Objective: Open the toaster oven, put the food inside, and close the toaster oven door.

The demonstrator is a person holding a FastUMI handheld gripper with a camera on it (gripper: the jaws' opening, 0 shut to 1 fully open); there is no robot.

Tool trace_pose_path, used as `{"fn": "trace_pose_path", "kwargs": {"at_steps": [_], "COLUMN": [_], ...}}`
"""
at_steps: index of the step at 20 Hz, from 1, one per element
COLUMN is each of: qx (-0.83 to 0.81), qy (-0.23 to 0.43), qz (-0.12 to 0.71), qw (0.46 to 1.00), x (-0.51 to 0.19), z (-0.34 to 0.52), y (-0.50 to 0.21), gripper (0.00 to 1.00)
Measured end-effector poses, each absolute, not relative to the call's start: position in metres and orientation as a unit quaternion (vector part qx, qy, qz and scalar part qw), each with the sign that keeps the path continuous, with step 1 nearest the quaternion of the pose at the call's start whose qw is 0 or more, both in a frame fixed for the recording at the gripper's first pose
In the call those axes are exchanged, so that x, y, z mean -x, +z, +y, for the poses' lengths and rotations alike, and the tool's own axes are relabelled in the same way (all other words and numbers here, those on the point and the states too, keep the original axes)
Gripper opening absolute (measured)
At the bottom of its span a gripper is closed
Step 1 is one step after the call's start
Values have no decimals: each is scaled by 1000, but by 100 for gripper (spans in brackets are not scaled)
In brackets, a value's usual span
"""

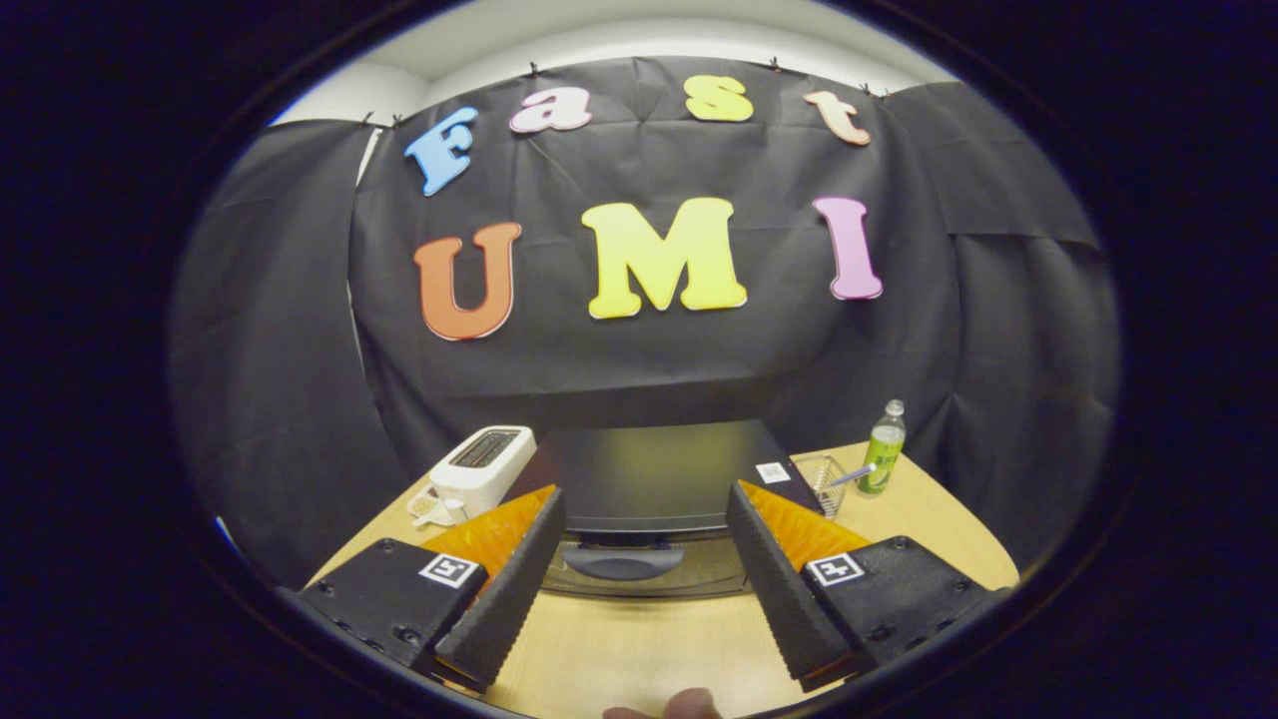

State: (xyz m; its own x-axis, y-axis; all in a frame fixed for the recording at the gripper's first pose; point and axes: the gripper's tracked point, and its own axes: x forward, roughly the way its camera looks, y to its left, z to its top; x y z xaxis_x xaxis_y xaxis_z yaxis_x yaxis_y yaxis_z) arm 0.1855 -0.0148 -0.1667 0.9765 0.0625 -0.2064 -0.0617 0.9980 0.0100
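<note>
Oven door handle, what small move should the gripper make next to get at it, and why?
Probably ease the gripper forward and down to the handle. Its fingers stand open and hold nothing, the oven door looks shut, and the handle lies between and just beyond the fingertips, so closing now would likely grip nothing.

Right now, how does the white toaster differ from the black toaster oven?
The white toaster is small, with slots on top; the black toaster oven is far larger, with a front door handle. The toaster stands beside the oven, beyond the open gripper; the oven is just ahead of it. Both rest on the wooden table.
</note>
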Motion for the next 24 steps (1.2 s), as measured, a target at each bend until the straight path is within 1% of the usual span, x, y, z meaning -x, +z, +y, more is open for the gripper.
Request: {"fn": "trace_pose_path", "kwargs": {"at_steps": [3, 6, 11, 14, 19, 24], "qx": [15, 23, 35, 32, 40, 54], "qy": [38, 37, 22, 22, 18, 20], "qz": [120, 139, 163, 159, 171, 206], "qw": [992, 989, 986, 987, 984, 977], "x": [-220, -239, -250, -250, -224, -171], "z": [-4, 6, 4, 4, 5, 2], "y": [-201, -230, -261, -269, -275, -312], "gripper": [100, 100, 100, 100, 100, 100]}}
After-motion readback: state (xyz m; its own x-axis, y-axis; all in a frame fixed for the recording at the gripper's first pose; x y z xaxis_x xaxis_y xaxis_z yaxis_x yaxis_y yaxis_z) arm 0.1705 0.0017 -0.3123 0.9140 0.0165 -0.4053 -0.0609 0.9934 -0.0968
